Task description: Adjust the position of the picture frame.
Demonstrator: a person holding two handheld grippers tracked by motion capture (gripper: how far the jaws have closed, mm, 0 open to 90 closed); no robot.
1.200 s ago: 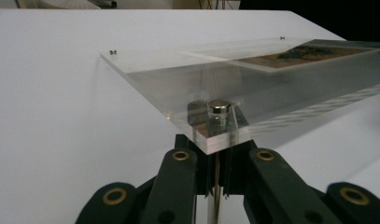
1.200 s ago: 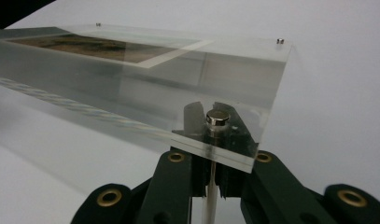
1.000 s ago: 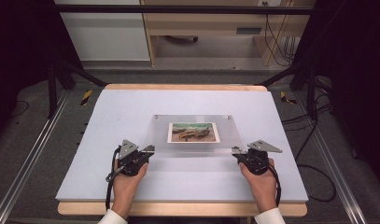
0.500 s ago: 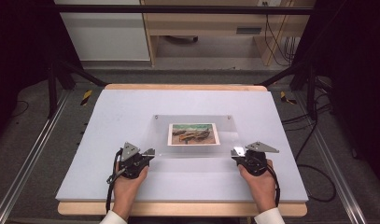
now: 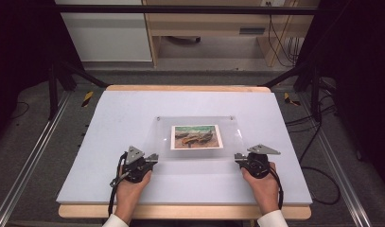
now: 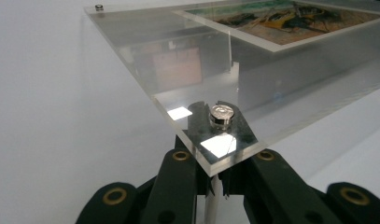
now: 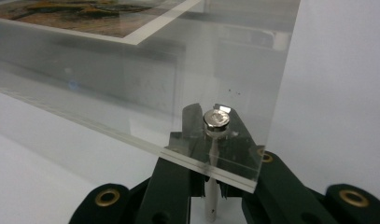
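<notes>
A clear acrylic plate [image 5: 235, 136] lies in the middle of the white tabletop [image 5: 109, 123], raised on short metal posts, with a painted picture [image 5: 196, 136] under it. My left gripper [image 5: 154, 157] is at the plate's near left corner. In the left gripper view its jaws [image 6: 218, 137] are shut on the silver post [image 6: 211, 207] below the corner's screw cap [image 6: 221, 114]. My right gripper [image 5: 237, 157] is at the near right corner, jaws [image 7: 211, 140] shut on the post [image 7: 211, 200] under the cap [image 7: 216, 119].
The tabletop has a wooden front edge [image 5: 180, 212]. Metal rails [image 5: 29, 165] run along both sides of the table. A cabinet [image 5: 105, 33] and a wooden desk [image 5: 218, 23] stand behind, and cables [image 5: 318, 156] trail on the floor at the right.
</notes>
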